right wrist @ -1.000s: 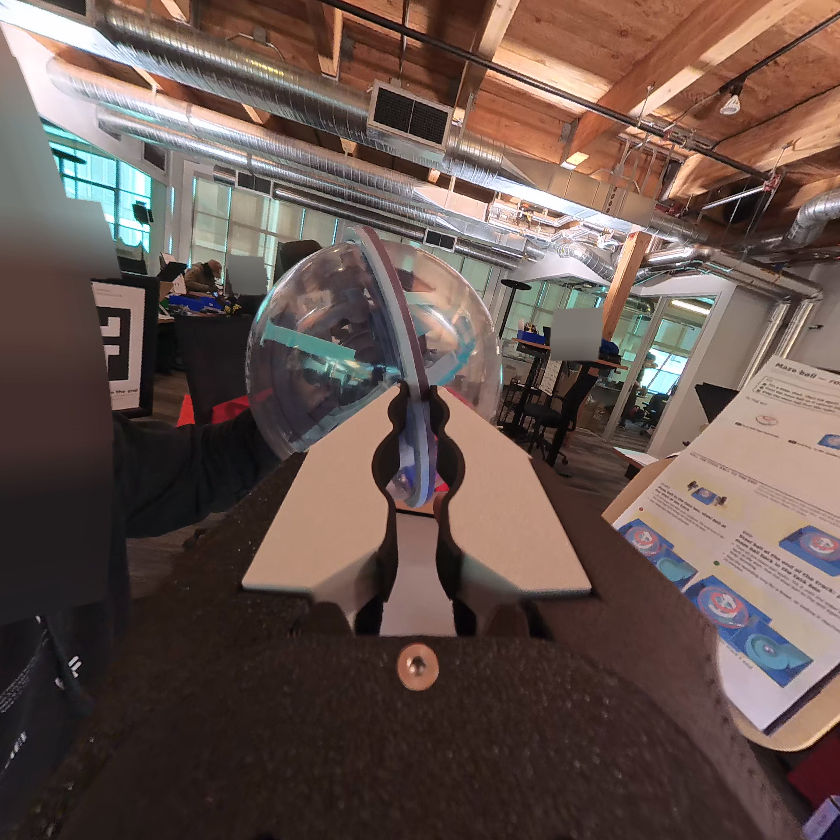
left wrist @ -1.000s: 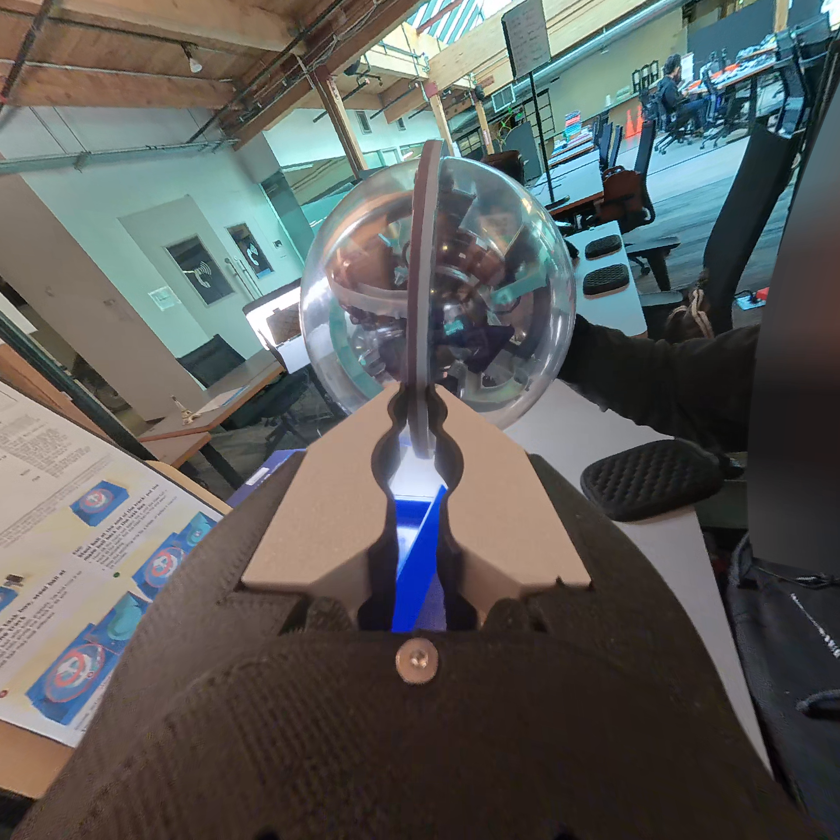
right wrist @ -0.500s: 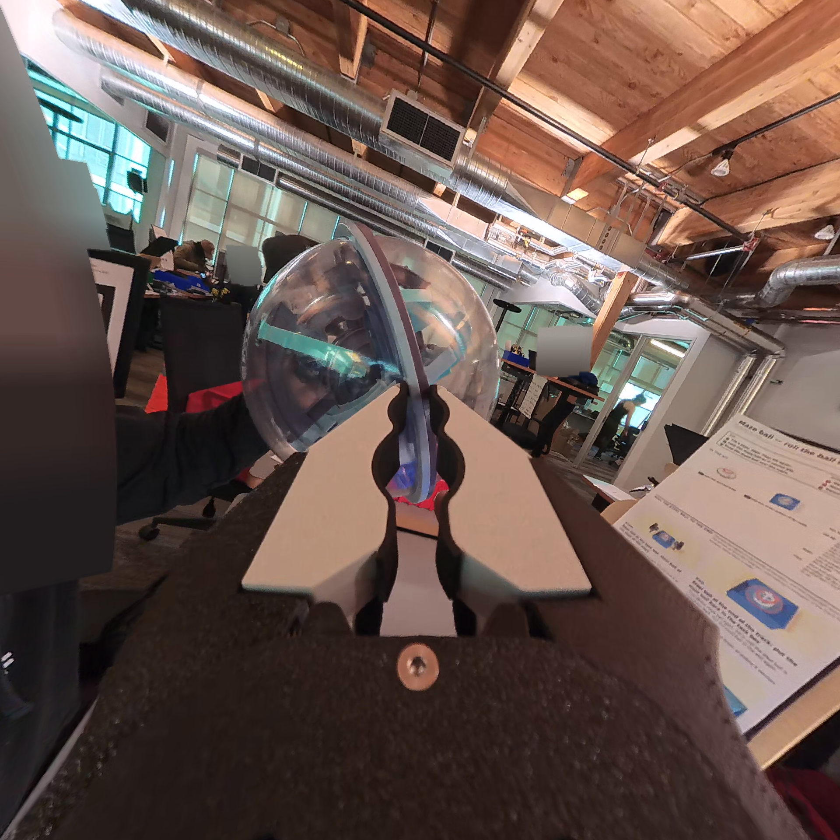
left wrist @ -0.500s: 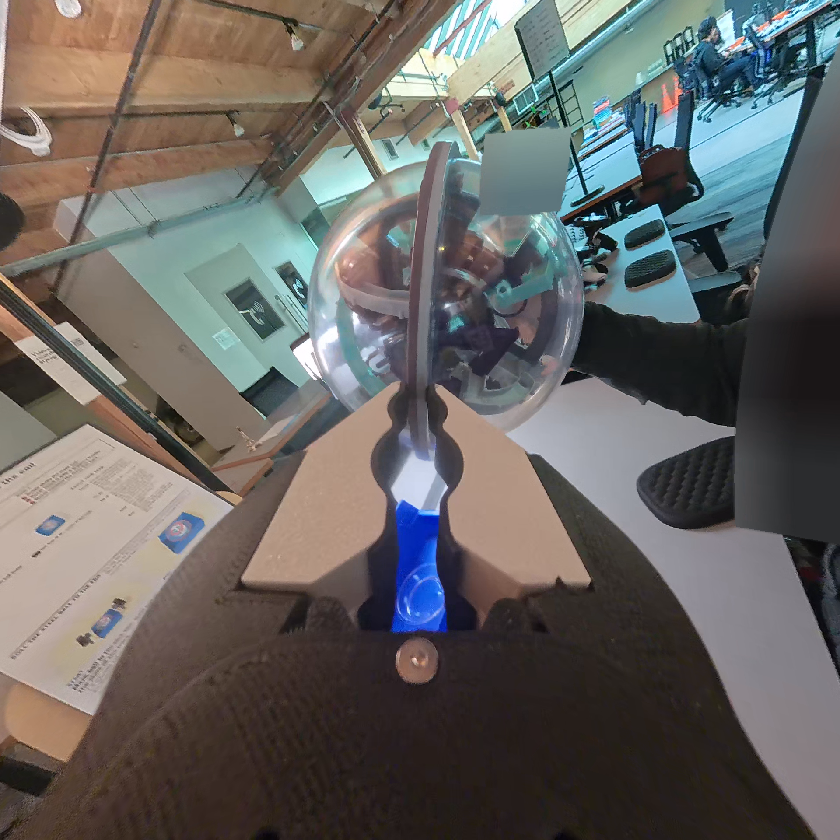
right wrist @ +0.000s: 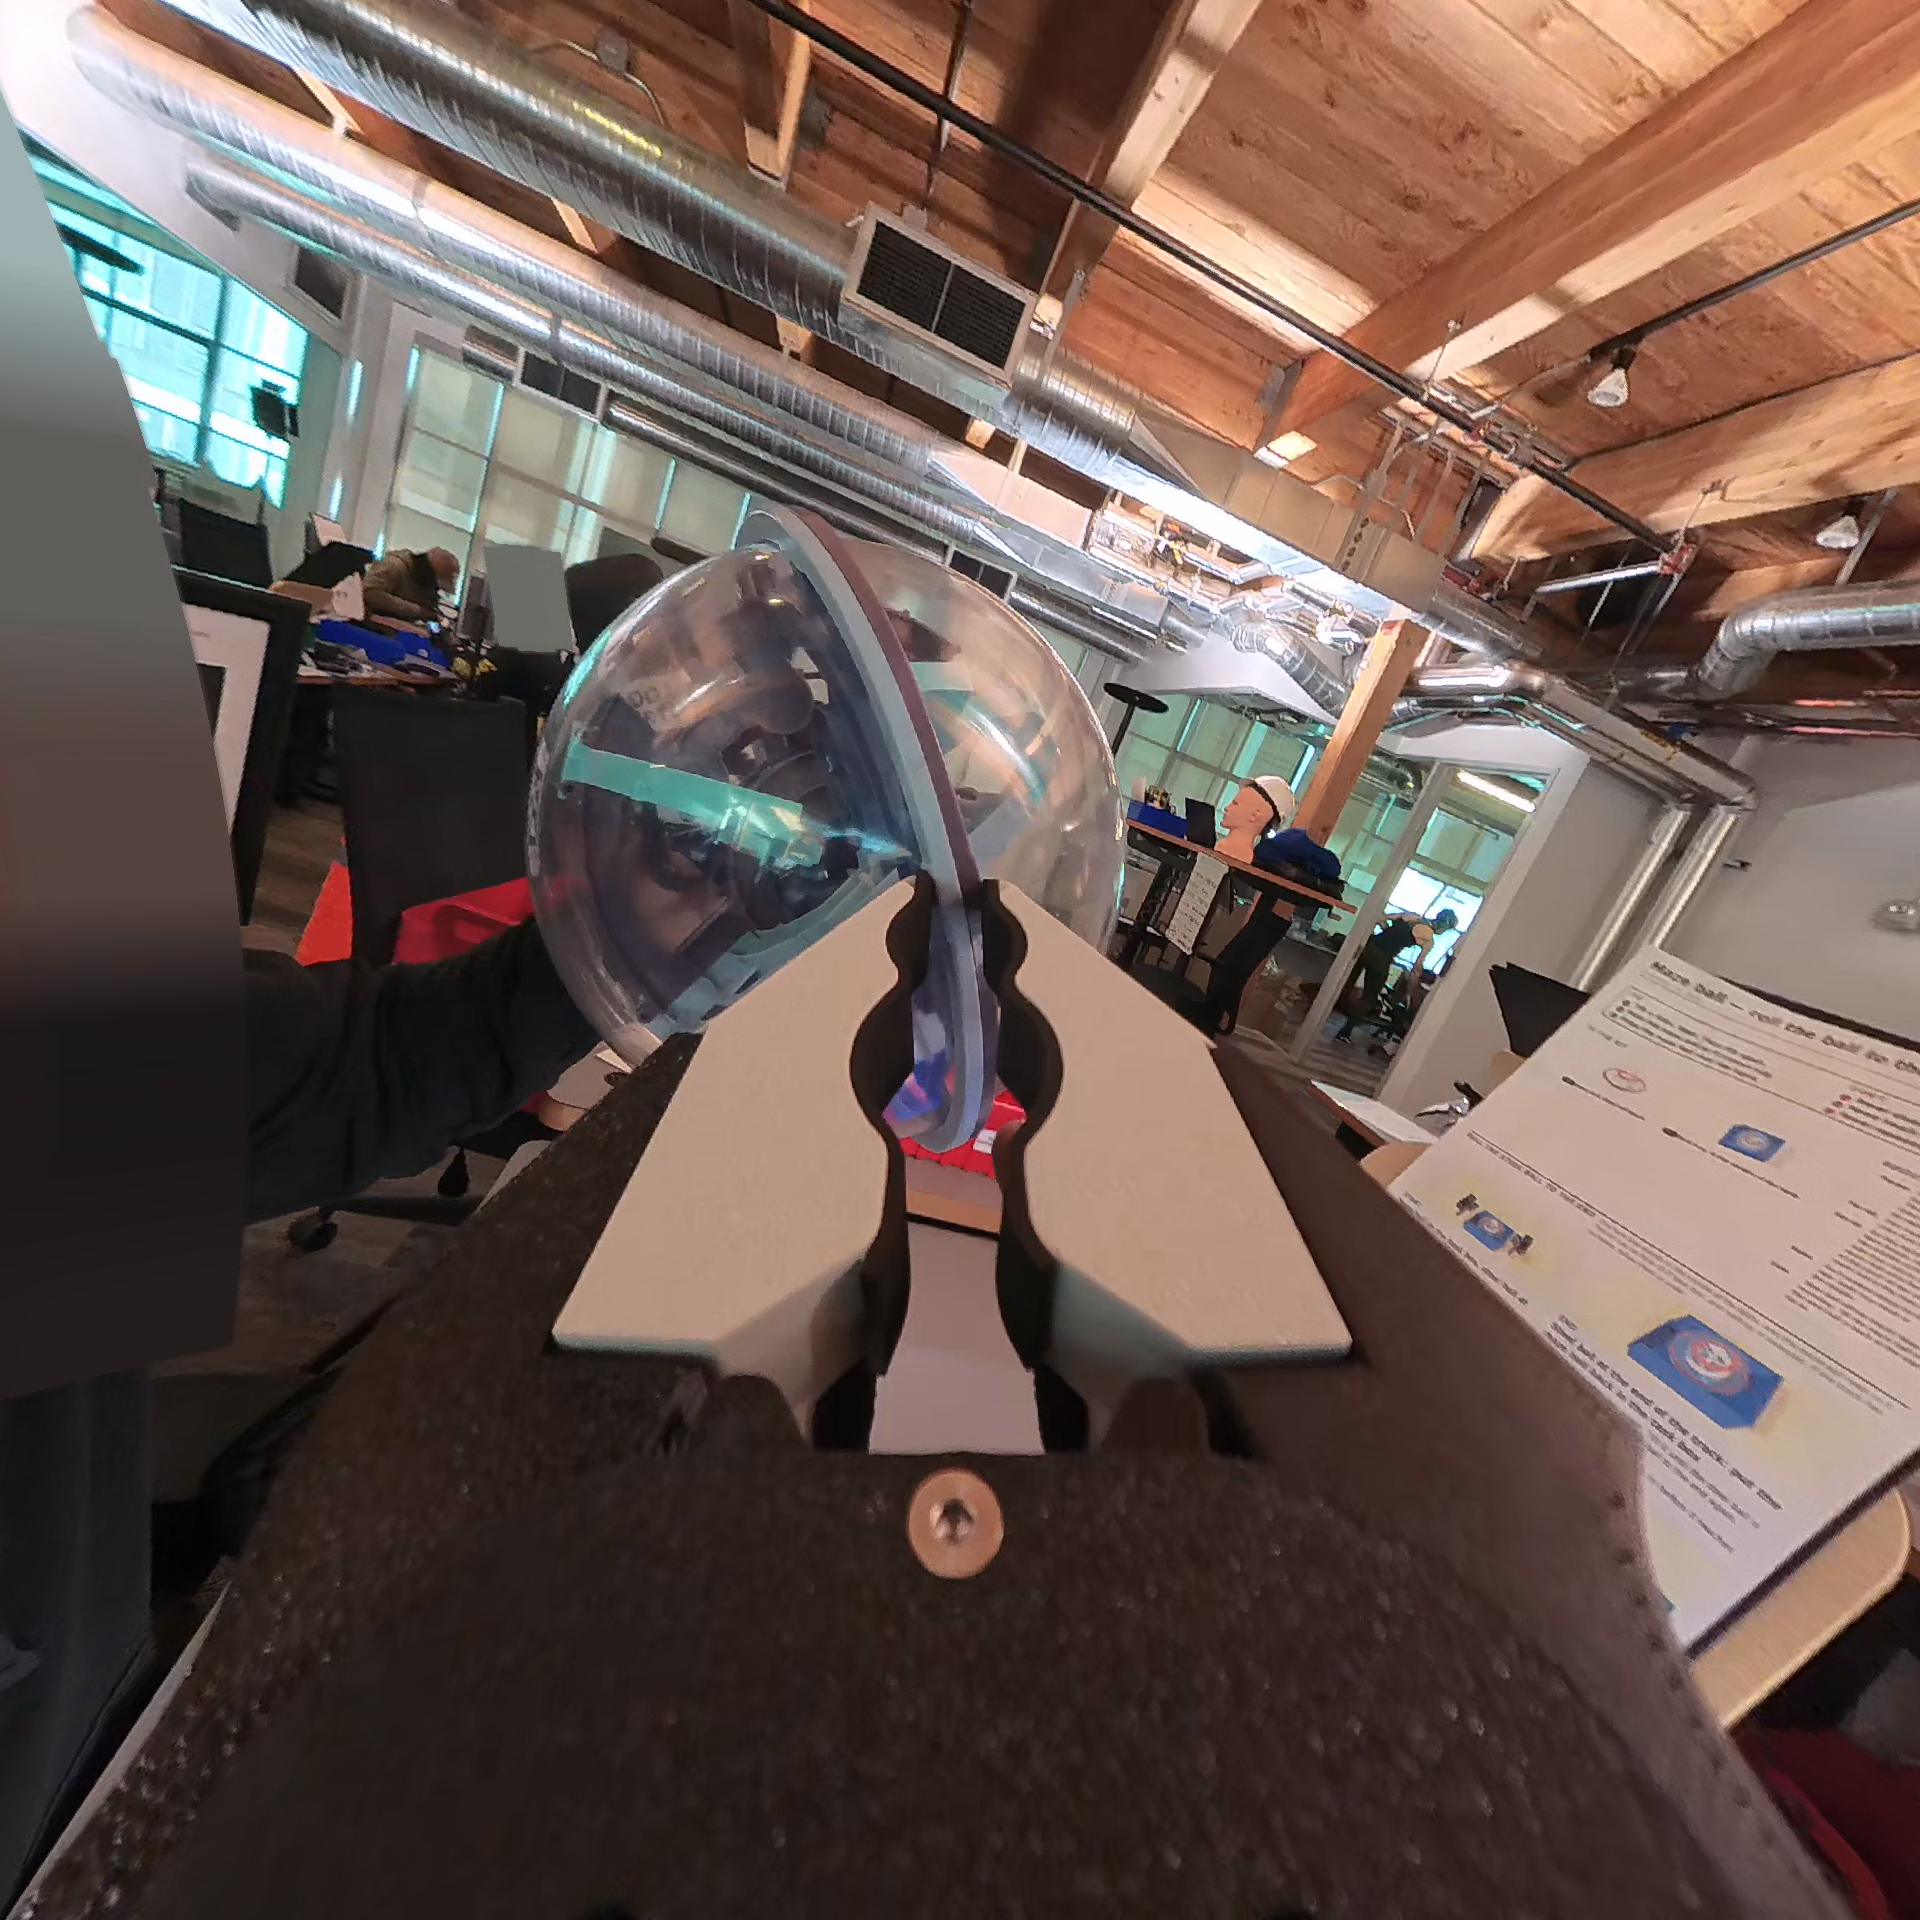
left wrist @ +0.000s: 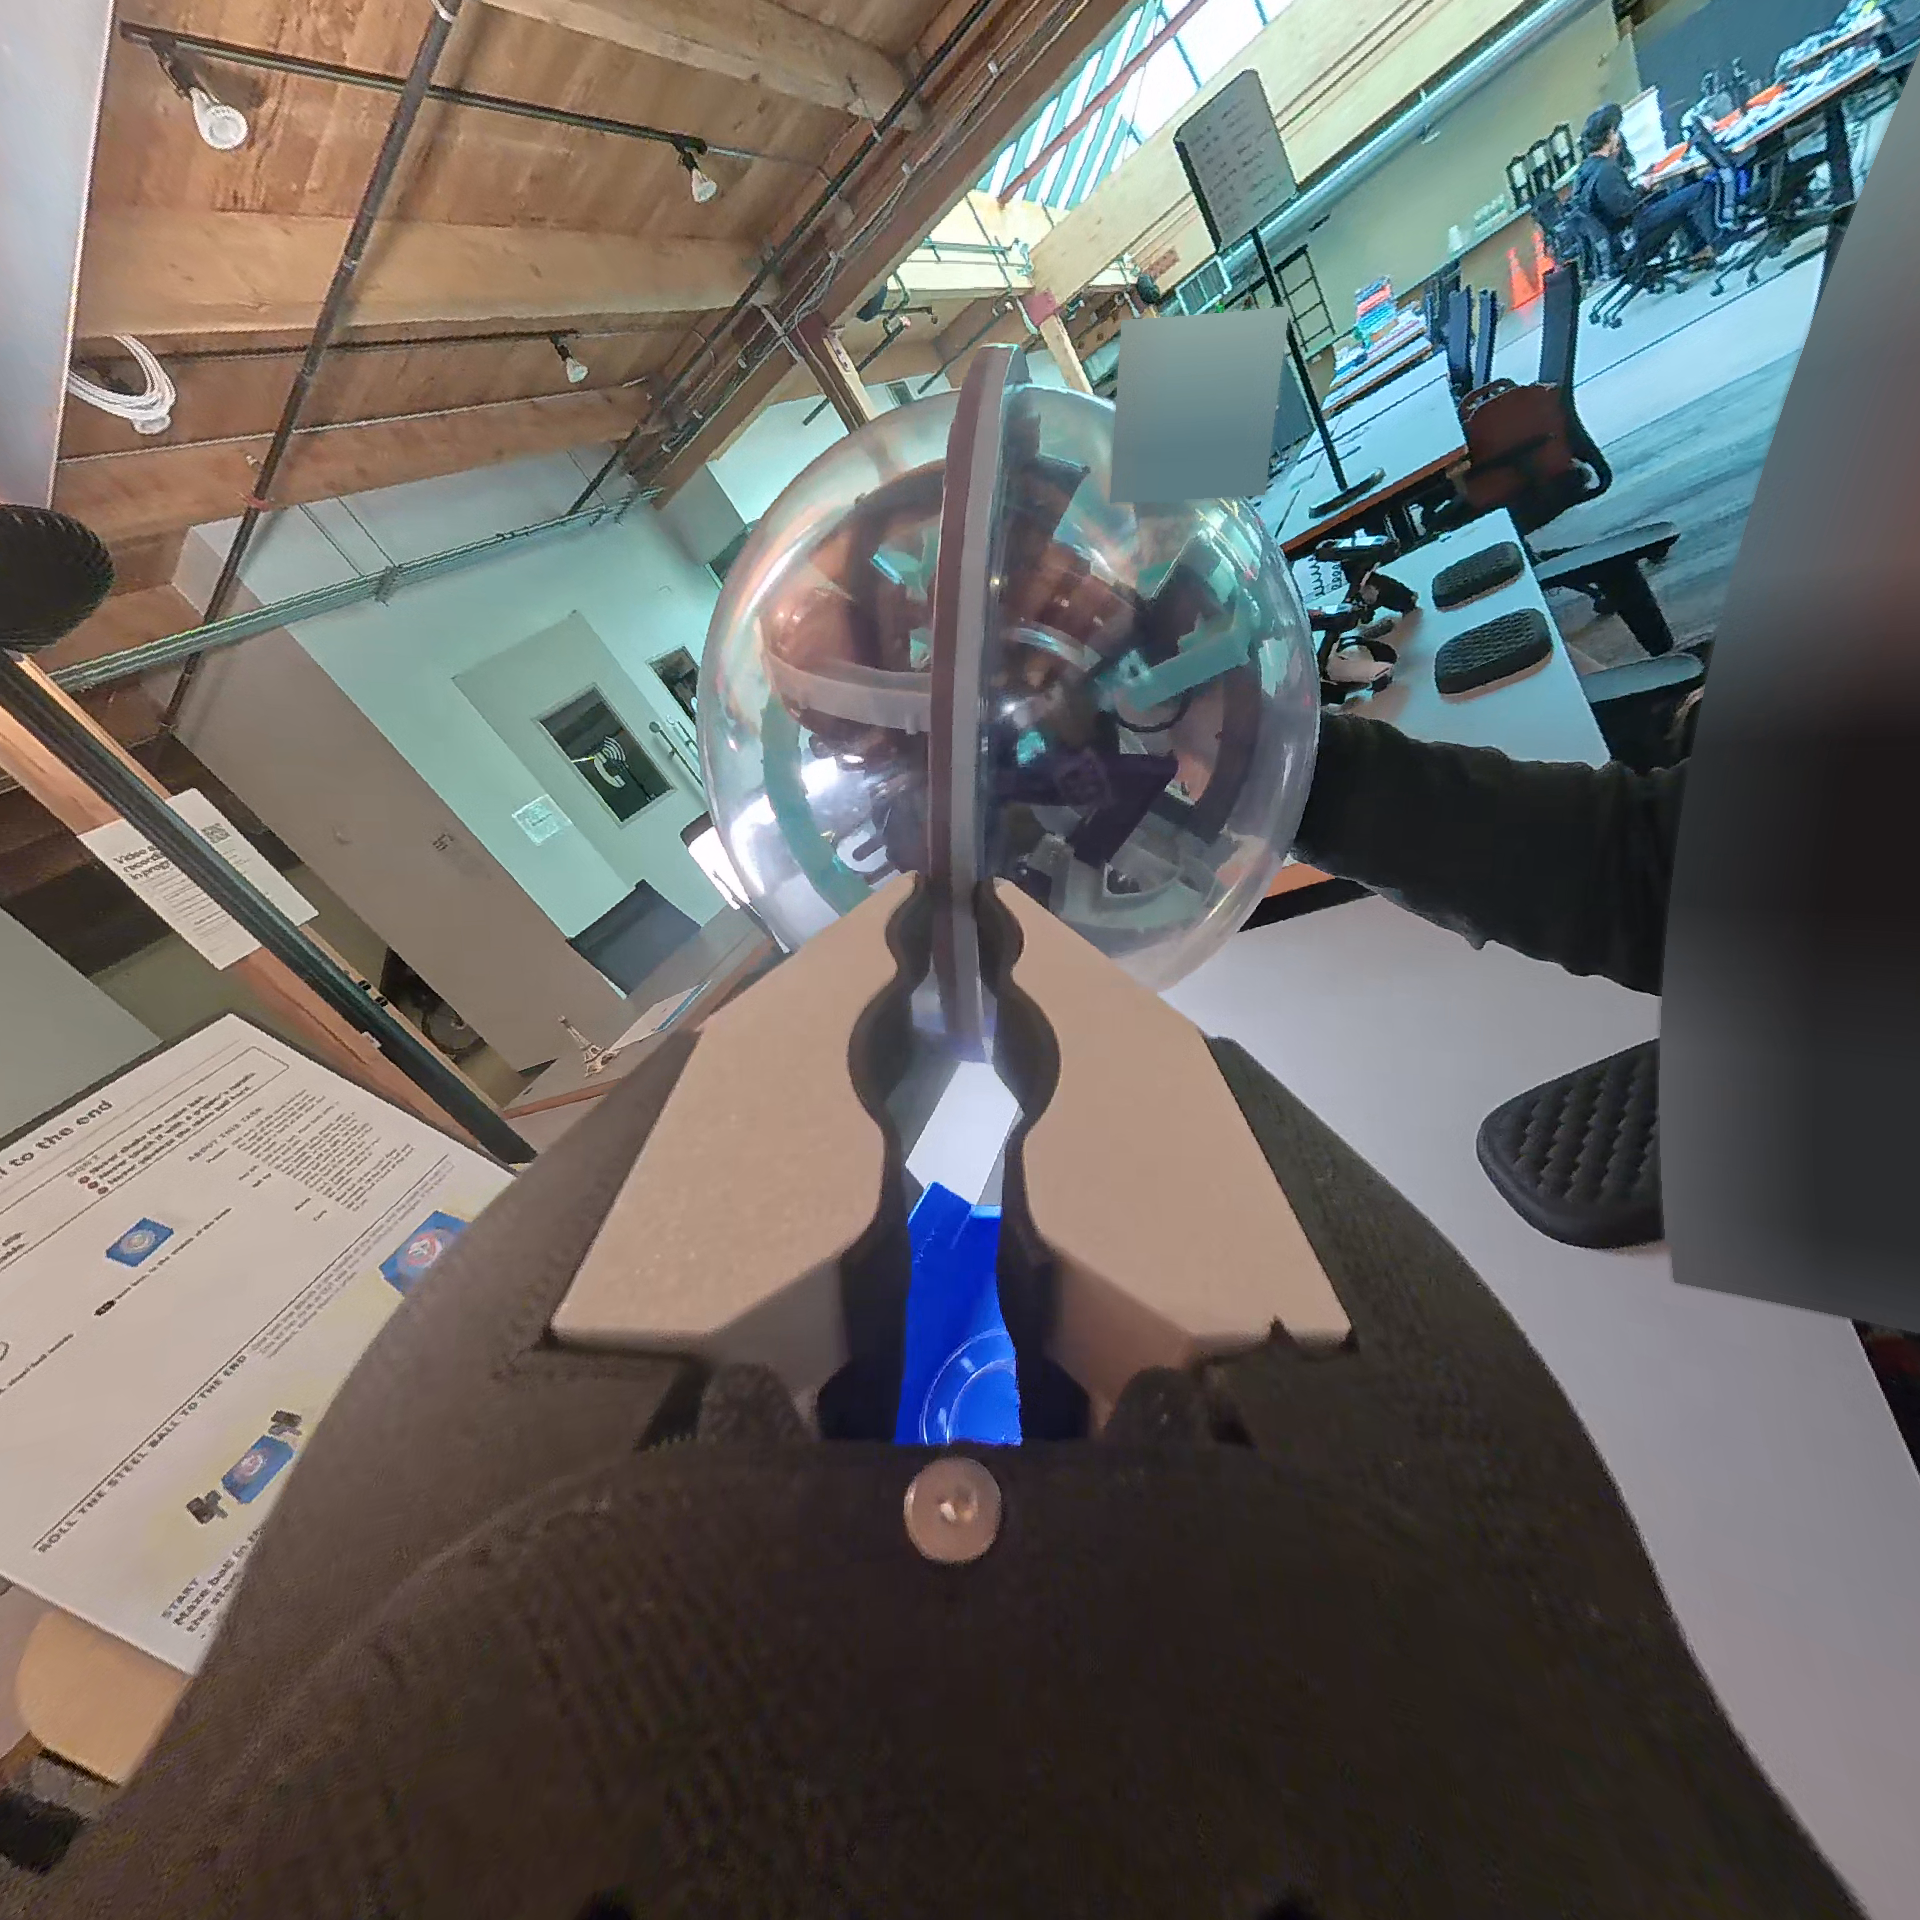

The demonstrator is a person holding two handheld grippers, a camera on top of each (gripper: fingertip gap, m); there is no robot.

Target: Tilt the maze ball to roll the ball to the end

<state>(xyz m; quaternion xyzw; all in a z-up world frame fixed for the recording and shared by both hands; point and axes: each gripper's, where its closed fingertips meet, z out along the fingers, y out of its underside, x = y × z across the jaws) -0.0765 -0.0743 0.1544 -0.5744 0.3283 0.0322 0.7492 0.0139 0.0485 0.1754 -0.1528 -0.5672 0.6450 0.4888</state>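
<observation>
The maze ball (left wrist: 1003, 717) is a clear sphere with brown, teal and purple tracks inside and a flat rim around its middle. It is held up in the air. My left gripper (left wrist: 958, 894) is shut on the rim at the ball's near edge. In the right wrist view the maze ball (right wrist: 821, 800) shows from the other side, and my right gripper (right wrist: 956, 894) is shut on the same rim. The small steel ball inside is not clear to see. A dark sleeve (left wrist: 1475, 831) reaches to the ball's far side.
A blue box (left wrist: 961, 1340) lies on the white table (left wrist: 1382, 1122) below the left gripper. An instruction sheet on a board stands to the left (left wrist: 177, 1288) and shows in the right wrist view (right wrist: 1704, 1247). A black wrist pad (left wrist: 1569, 1153) lies on the table.
Both grippers have tilted upward with the ball, so more ceiling shows. The ball has turned a little in the grip. Both stay shut on the rim.
</observation>
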